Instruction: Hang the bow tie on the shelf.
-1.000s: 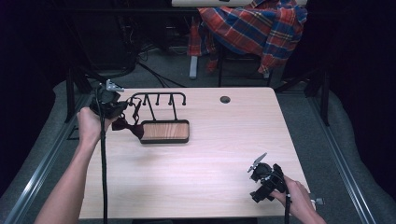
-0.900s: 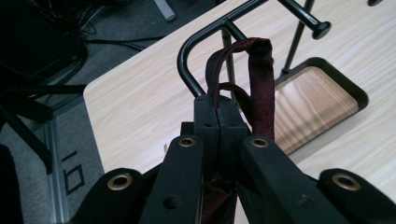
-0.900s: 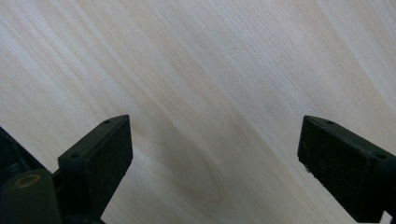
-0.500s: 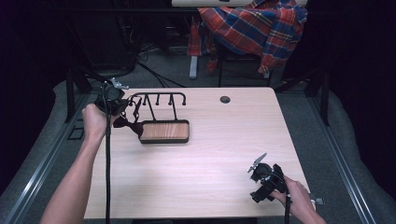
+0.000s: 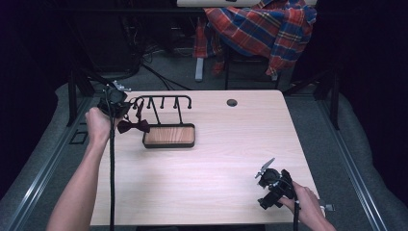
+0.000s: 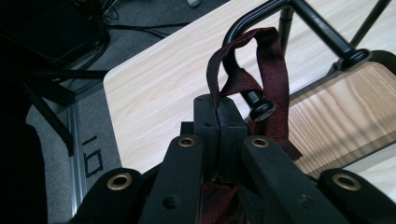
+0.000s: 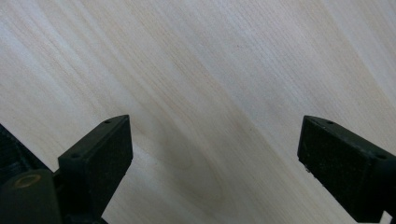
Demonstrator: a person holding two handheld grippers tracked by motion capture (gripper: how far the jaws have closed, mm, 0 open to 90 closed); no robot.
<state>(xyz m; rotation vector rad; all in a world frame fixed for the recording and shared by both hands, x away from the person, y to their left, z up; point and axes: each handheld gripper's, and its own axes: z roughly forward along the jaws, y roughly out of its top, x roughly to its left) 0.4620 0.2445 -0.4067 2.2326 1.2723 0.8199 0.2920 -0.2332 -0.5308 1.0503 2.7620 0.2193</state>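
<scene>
Left gripper (image 5: 126,109) clamped on dark red bow tie (image 5: 133,126) strap, looped over left end hook of black rack (image 5: 163,102), counter's (image 5: 211,159) ten o'clock. Right gripper (image 5: 263,185) wide, nothing held, five o'clock.

One table (image 5: 202,159) carries one rack (image 5: 168,135) with a wooden base — one dark red bow tie (image 5: 133,126) at its nine o'clock. Two hand-held grippers — left (image 5: 126,107), right (image 5: 267,188).
</scene>
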